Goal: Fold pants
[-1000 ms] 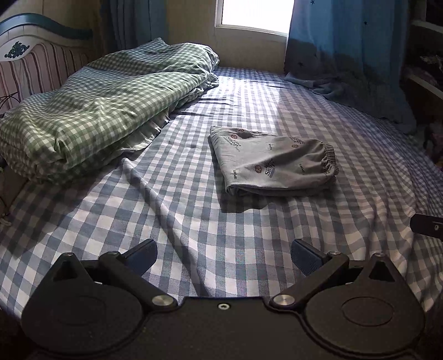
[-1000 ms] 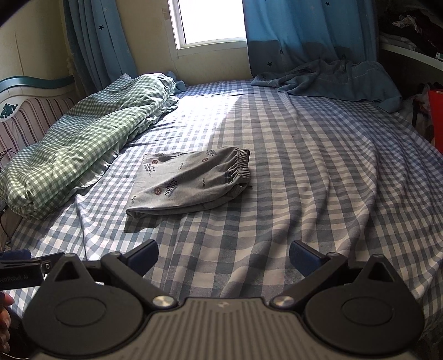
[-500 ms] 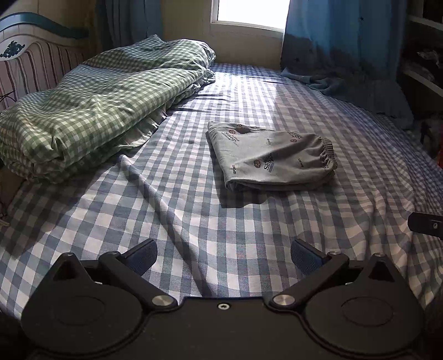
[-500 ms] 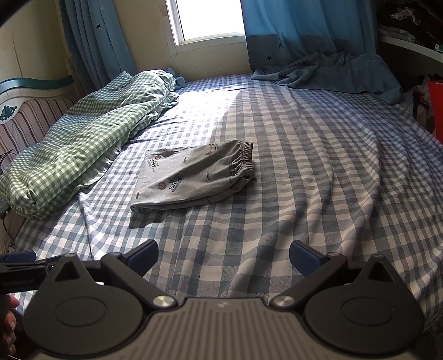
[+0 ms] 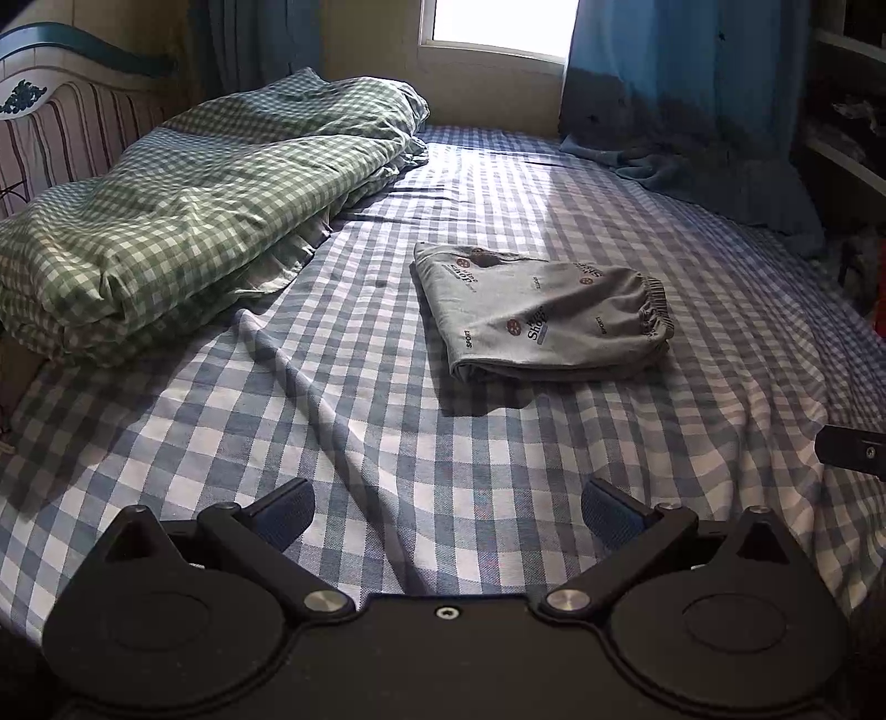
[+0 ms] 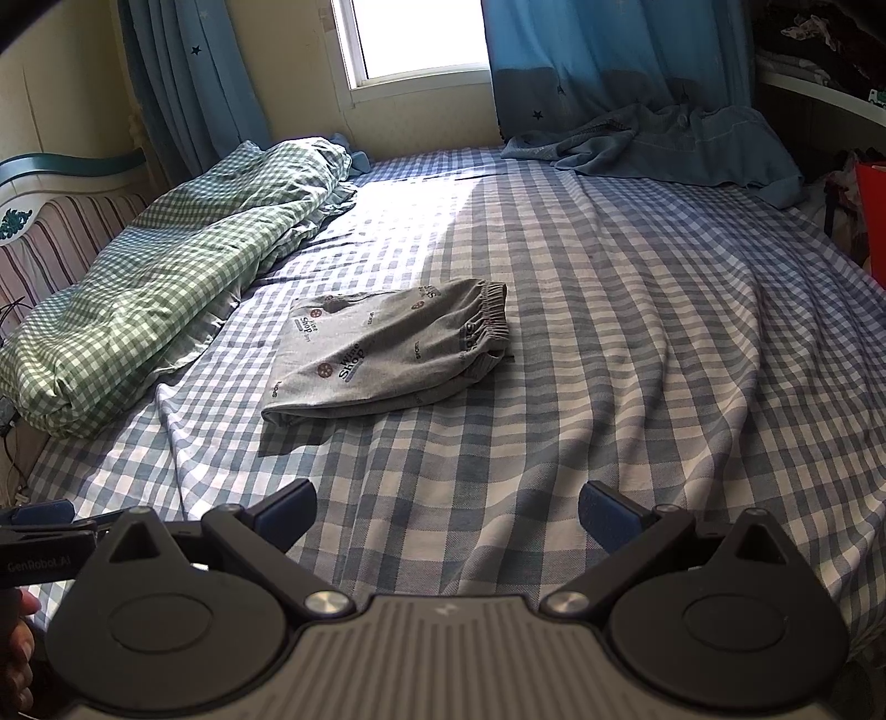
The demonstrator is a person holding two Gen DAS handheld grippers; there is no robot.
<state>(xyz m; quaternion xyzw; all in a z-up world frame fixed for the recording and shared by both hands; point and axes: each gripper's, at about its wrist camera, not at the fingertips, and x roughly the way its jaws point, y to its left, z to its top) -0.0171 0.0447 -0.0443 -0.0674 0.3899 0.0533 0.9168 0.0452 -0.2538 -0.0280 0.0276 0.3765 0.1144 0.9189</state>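
Note:
Grey printed pants [image 5: 540,318] lie folded into a compact rectangle on the blue-checked bed sheet [image 5: 387,443], elastic waistband to the right. They also show in the right wrist view [image 6: 387,349]. My left gripper [image 5: 447,512] is open and empty, held low over the sheet well in front of the pants. My right gripper [image 6: 447,512] is open and empty, also back from the pants. A part of the left gripper [image 6: 39,531] shows at the left edge of the right wrist view.
A folded green-checked duvet [image 5: 183,210] lies along the left by the striped headboard [image 5: 61,122]. A blue curtain [image 6: 653,138] drapes onto the far right of the bed under the window [image 6: 421,39]. Shelves [image 6: 819,83] stand at the right.
Both grippers have moved slightly toward the pants, which look larger and lower in both views. The pants lie unmoved. Both grippers stay open.

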